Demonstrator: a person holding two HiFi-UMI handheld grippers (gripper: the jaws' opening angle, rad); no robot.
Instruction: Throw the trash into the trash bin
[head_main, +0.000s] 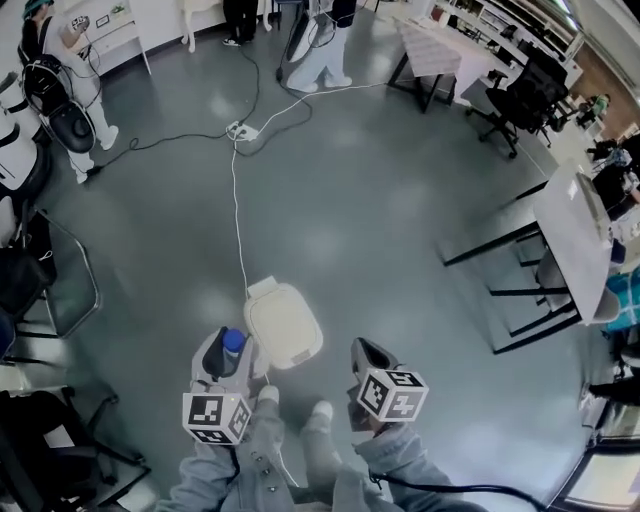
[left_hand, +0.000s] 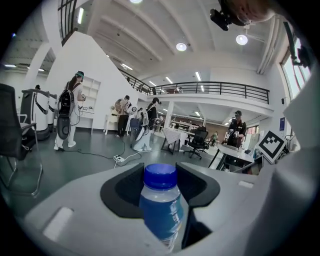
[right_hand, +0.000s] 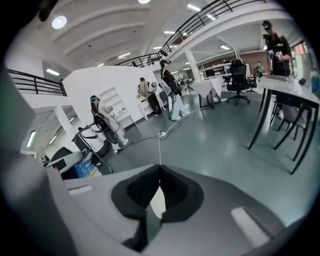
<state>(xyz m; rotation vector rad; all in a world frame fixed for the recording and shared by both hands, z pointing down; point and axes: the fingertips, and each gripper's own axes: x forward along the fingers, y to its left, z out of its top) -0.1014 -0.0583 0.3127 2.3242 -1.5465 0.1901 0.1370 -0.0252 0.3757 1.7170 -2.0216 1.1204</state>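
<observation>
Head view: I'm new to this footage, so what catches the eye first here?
A blue-capped plastic bottle is gripped in the left tool, low in the view. Just ahead of it stands a cream-white lidded trash bin on the grey floor, with a white cable running away beyond it.

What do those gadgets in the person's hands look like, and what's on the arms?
The left hand-held gripper and right hand-held gripper are light grey plastic shells with black pads inside, each carrying a white cube printed with black square markers. The sleeves are grey fabric; a black cable trails by the right one.
</observation>
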